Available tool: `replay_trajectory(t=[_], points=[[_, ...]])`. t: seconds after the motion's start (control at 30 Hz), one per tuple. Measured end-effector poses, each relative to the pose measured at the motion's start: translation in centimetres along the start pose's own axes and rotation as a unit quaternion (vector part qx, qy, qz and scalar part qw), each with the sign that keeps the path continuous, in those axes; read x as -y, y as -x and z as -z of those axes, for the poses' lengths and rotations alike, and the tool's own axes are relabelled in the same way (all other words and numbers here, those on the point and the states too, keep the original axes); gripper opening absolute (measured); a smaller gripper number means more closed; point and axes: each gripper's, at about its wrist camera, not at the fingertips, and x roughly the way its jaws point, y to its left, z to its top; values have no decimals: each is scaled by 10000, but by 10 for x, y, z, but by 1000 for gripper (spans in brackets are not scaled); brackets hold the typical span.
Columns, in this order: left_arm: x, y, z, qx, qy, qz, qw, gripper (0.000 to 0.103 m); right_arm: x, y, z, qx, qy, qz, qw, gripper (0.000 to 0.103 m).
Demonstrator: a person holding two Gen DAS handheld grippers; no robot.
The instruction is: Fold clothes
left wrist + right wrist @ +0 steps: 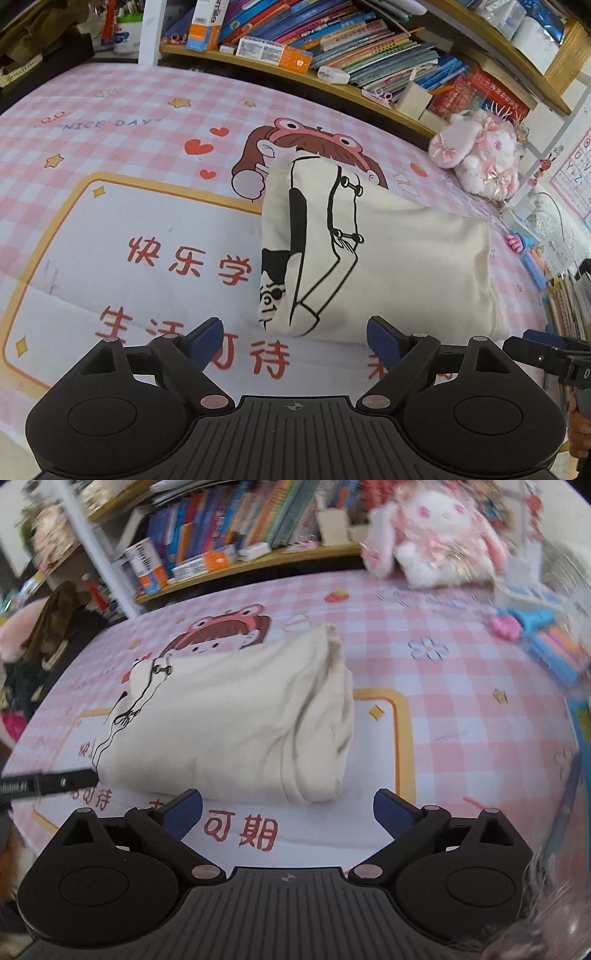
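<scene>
Pink-and-white checked cloth covers the bench (110, 147), printed with a cartoon girl in a frog hat, red hearts, gold stars and a yellow-bordered white panel. Behind it, along the far edge, runs a wooden shelf (295, 72) crammed with books and boxes, and a pink-and-white plush rabbit (480, 151) sits at the far right end of the bench. On the panel lies the cream folded garment (388, 266), a thick rectangular bundle with a black line drawing of a figure on its left part; in the right wrist view its layered folded ends show on its right side. The left gripper (295, 338) hovers just on the near side of the bundle, jaws spread wide with nothing between them, its blue pads flanking the garment's near left corner without touching. The right gripper (288, 812) is likewise spread wide and empty just near of the bundle's right end, apart from the cloth. The two grippers are side by side; each shows at the edge of the other's view. Writing on the cloth: "NICE DAY" at far left, and large red Chinese characters on the panel, among them 快乐学, 生活, 可待 and 可期. Book spines are too small or blurred to read.
</scene>
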Motion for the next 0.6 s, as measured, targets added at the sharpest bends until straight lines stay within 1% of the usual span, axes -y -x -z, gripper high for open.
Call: replay_trajectory(t=[0.03,0.1,0.2,0.23,0.33,0.4,0.53,0.6], points=[[-1,-2,-2,-15,20,8,10000,87,-2,0,-1,74,88,57,9999,101],[-3,-5,-6,0,71,21,10000,87,-3,1,-3,264,44,321,9991,103],[-3,-9,-9,89,110,82,9999,87,-1,-4,-10,143,-29,406,9991,103],[-3,-11,-11,95,89,106,9999,87,1,-6,-12,93,-100,370,9992,103],[-2,-17,-16,53,-29,134,9999,87,12,-8,-17,87,-504,80,9987,103],[-5,-21,-21,11,10,161,9999,87,19,-9,-21,69,-860,-69,9962,103],[-21,-28,-32,-67,463,316,9984,87,33,-16,-24,-16,-1530,-160,9881,103],[-29,-33,-35,-121,687,452,9965,85,42,-19,-24,-62,-1935,-253,9807,96]])
